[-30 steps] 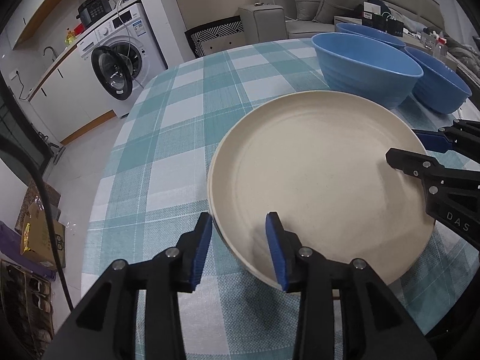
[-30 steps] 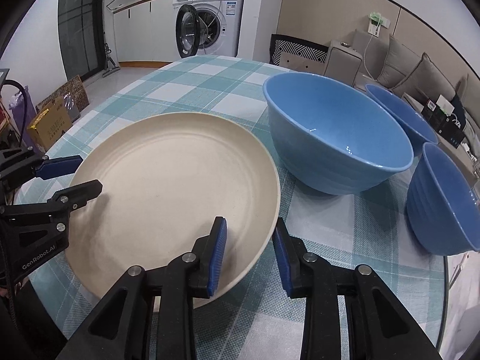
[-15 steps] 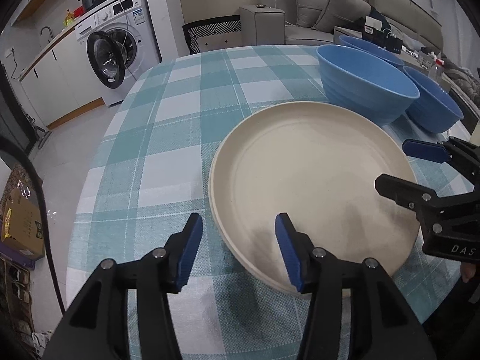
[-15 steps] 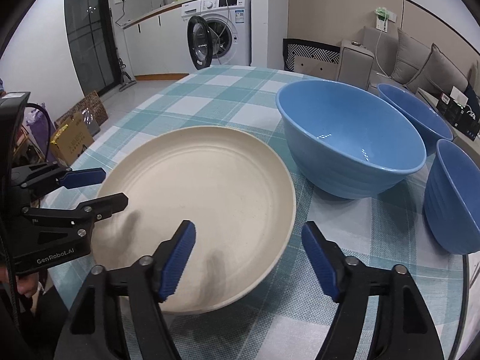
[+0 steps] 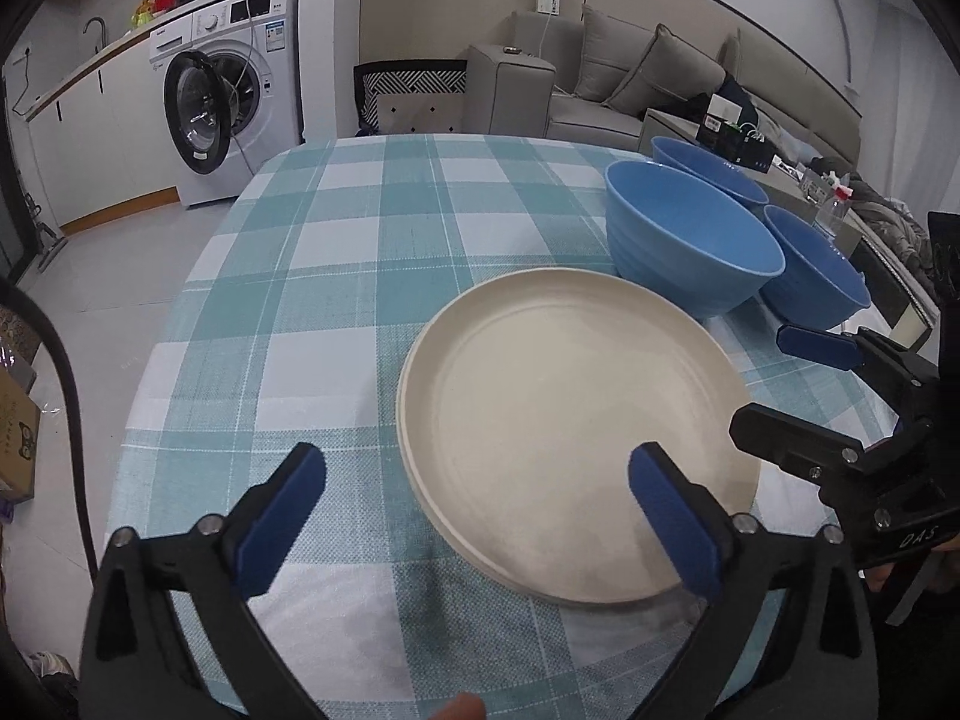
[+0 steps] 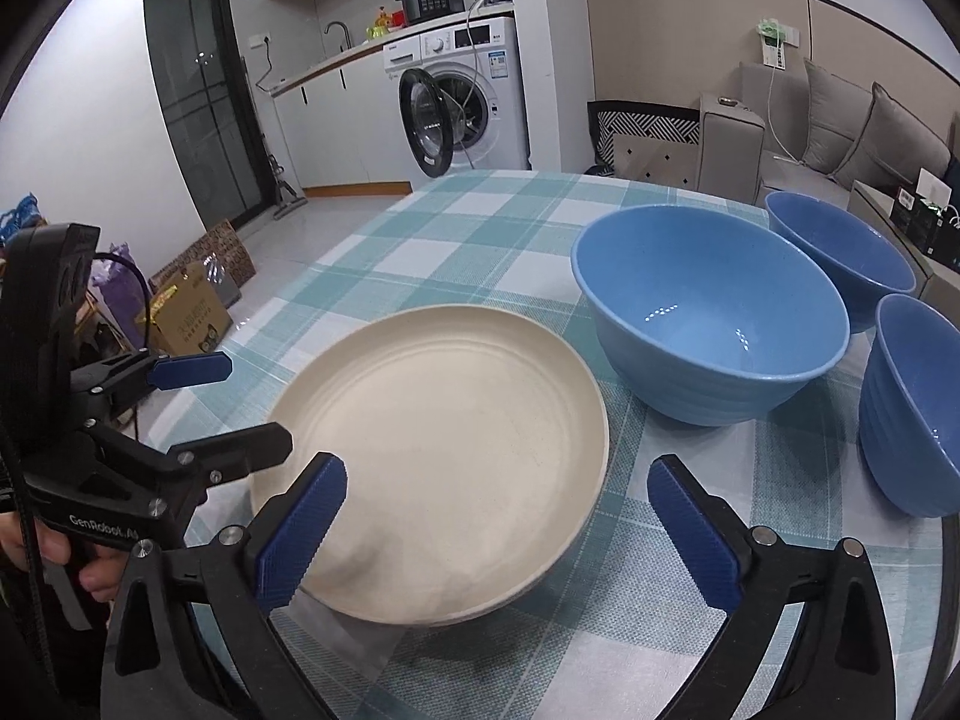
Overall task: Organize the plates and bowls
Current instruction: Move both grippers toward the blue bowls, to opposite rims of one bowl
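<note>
A cream plate (image 5: 570,420) (image 6: 444,432) lies flat on the checked tablecloth; its left rim looks doubled, as if another plate lies under it. My left gripper (image 5: 480,471) (image 6: 231,405) hovers over the plate's near-left rim, jaws opening wide, pads touching nothing. Over the near-right rim my right gripper (image 6: 498,474) (image 5: 768,381) is likewise opening, clear of the plate. Three blue bowls stand upright past the plate: a large one (image 5: 690,246) (image 6: 708,324), one behind it (image 5: 708,171) (image 6: 840,252), and one to the right (image 5: 810,276) (image 6: 918,402).
The tablecloth (image 5: 360,276) has bare room to the left of and beyond the plate. The table's left edge drops to a tiled floor with a cardboard box (image 6: 186,312). A washing machine (image 5: 234,108) with its door open and a sofa (image 5: 630,78) stand beyond.
Both grippers, nearly closed around the plate's rim a second ago, have opened wide and drawn up and back. The plate stays flat on the table.
</note>
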`<state>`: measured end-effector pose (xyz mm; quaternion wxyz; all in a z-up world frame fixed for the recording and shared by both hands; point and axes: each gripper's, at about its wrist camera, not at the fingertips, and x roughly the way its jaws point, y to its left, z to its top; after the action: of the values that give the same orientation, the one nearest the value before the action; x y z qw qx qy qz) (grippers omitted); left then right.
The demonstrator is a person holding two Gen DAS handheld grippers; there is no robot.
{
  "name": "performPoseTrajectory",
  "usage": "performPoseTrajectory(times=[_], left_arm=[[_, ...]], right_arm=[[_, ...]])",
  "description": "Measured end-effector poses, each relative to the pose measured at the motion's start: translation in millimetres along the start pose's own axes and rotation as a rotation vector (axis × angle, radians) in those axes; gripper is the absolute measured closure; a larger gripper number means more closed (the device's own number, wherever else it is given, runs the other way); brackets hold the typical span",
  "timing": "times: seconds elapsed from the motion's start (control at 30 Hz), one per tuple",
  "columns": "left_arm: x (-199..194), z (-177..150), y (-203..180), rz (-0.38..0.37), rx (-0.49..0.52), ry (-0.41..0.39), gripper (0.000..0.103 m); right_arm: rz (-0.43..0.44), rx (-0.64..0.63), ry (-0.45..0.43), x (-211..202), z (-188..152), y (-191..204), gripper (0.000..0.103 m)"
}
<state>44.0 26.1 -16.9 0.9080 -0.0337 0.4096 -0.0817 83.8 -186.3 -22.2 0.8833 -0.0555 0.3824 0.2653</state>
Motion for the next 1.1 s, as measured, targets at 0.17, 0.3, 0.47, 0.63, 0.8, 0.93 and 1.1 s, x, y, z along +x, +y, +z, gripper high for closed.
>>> performPoseTrajectory(times=[0.17, 0.3, 0.47, 0.63, 0.8, 0.93, 1.1], left_arm=[[-11, 6, -2, -0.017, 0.002, -0.026, 0.000], [-18, 14, -2, -0.015, -0.003, -0.048, 0.000], [-27, 31, -7, -0.021, 0.009, -0.080, 0.000], [-38, 52, -16, -0.029, 0.023, -0.120, 0.000], [-49, 71, -29, -0.043, 0.052, -0.158, 0.000], [-56, 85, -38, -0.076, 0.069, -0.179, 0.000], [-57, 104, -47, -0.096, 0.070, -0.188, 0.000]], right_arm=[[0.035, 0.027, -0.026, -16, 6, -5, 0.001], [0.057, 0.059, -0.057, -31, 12, -15, 0.001], [0.054, 0.079, -0.115, -59, 23, -30, 0.001], [0.035, 0.098, -0.170, -90, 35, -49, 0.001], [-0.002, 0.116, -0.214, -121, 44, -72, 0.001], [-0.036, 0.135, -0.247, -145, 52, -89, 0.001], [-0.096, 0.155, -0.276, -171, 59, -113, 0.001]])
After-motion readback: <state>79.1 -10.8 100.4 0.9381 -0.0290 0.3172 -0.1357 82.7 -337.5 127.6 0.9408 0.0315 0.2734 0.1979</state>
